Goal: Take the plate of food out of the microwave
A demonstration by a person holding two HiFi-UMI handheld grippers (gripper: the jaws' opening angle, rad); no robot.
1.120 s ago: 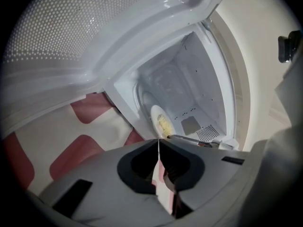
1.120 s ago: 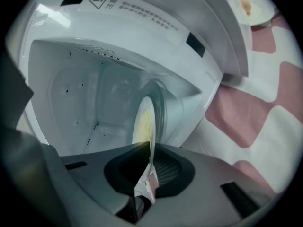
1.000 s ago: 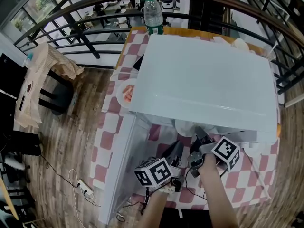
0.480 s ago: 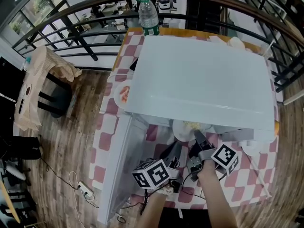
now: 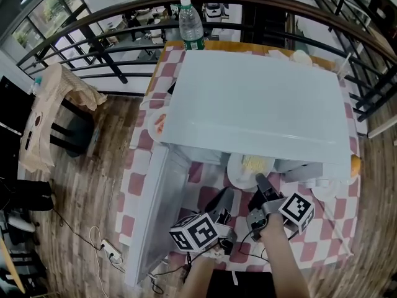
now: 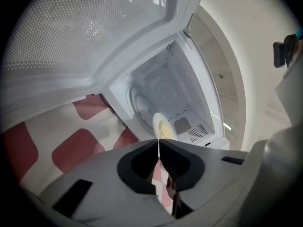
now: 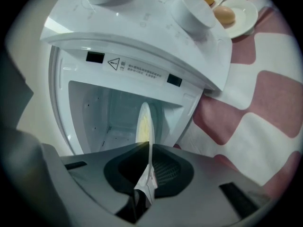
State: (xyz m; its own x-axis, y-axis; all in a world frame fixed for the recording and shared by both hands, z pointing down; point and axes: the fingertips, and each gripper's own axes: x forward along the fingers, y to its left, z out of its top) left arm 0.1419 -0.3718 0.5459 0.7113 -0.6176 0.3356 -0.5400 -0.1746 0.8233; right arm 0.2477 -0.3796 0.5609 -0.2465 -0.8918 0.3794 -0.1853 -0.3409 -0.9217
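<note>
Currently grips the near rim of the plate of food [image 5: 248,165] with the right gripper [image 5: 257,179], jaws pinched on the thin edge. Confirmed in the right gripper view: plate of food [image 7: 143,121] edge-on, running straight into the closed right gripper [image 7: 149,148]. Carries a pale yellow food heap on the white plate.

Sits in the mouth of the microwave [image 5: 260,104], part under the top panel, part out over the front. Shows no other contents in the white cavity of the microwave [image 7: 109,112] around the plate.

Holds the left gripper [image 5: 227,194] just left of the plate, near it but not touching. Jaws pressed together with nothing between them, per the left gripper view: left gripper [image 6: 157,142] tip to tip, plate of food [image 6: 163,127] beyond, inside the microwave [image 6: 199,98].

Stands open to the left on its hinge: door [image 5: 155,210], perforated inner panel of the door [image 6: 90,32] filling the upper left of the left gripper view.

Rests on a red-and-white checked cloth [image 5: 329,228] over the tabletop. At the far edge: a capped water bottle [image 5: 191,23], upright. At the left edge, half hidden by the microwave: a second plate [image 5: 156,124] with reddish food. At the right edge: a saucer [image 7: 244,14] with two round orange-brown items.
</note>
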